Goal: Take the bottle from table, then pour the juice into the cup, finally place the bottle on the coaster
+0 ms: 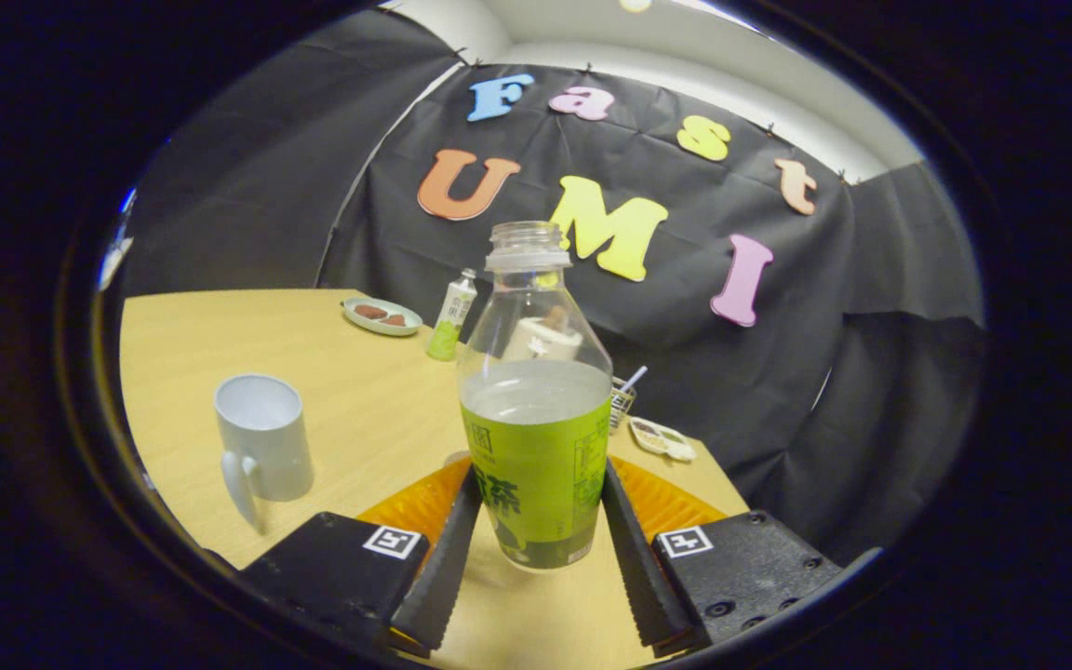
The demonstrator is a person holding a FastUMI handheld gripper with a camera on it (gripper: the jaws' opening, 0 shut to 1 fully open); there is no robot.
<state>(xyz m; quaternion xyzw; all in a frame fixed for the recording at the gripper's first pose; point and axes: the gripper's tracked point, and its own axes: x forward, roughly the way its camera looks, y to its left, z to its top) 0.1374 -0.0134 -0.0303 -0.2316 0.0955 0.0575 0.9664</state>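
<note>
The tongs (536, 540) are clenched on the bottle (536, 409): both fingers (448, 558) press its lower sides, 1 on each flank. The bottle stands upright between them, uncapped, its clear upper part showing pale liquid up to about the top of a green label. The label carries dark East Asian characters, but the curve and blur keep them from being made out. The bottle's base seems to sit just above or on the bench (341, 372); which, I cannot tell.

An orange ridged coaster (424, 502) lies behind the bottle, showing on both sides of it, its middle hidden by the bottle and fingers. A white cup (261, 447) with its handle toward the camera stands well left of the bottle, on the bench.

Farther back sit a small plate (382, 316) with brown pieces, a green-and-white tube (452, 321) just beside it, a small wire basket (622, 400) partly hidden by the bottle, and a flat packet (662, 439) at the bench's edge, its print too small to read.
</note>
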